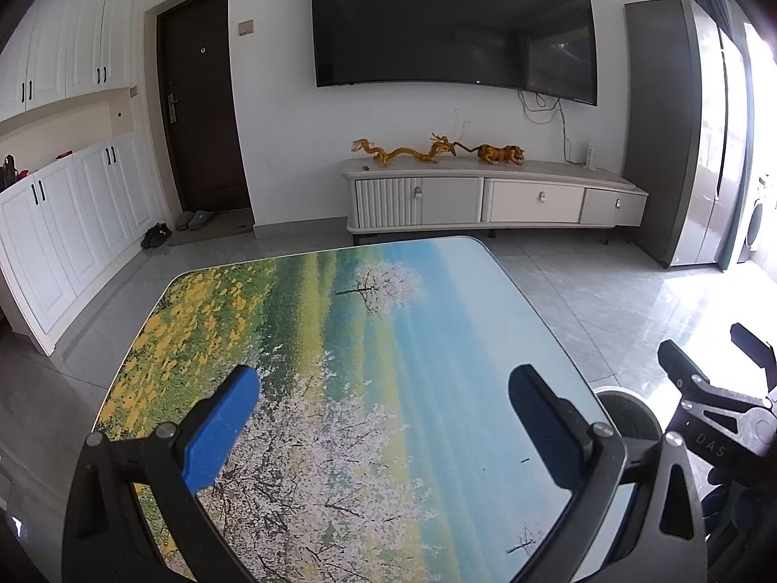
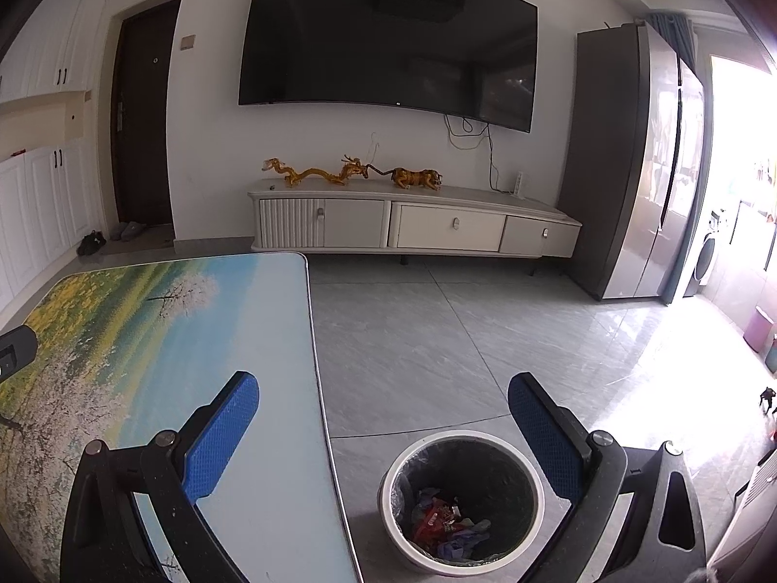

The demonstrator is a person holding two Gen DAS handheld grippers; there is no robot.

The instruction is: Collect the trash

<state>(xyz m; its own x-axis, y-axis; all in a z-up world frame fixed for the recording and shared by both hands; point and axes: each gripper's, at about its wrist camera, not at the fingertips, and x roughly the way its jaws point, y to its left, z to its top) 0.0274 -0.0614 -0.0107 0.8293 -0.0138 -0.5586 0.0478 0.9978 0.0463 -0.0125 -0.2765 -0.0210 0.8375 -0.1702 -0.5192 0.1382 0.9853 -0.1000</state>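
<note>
Both my left gripper (image 1: 383, 425) and right gripper (image 2: 383, 432) gape empty; crumpled wrappers (image 2: 444, 524) in the bin (image 2: 388, 495) at 6 o'clock look light and soft, pinchable anywhere.

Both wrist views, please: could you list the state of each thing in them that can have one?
Left gripper: open, holding nothing, over the table.
Right gripper: open, holding nothing, above the trash bin.
Trash bin: upright on the floor, lined, wrappers inside.
TV: screen dark.
Entrance door: shut.
TV cabinet: drawers shut.
Refrigerator: doors shut.
</note>
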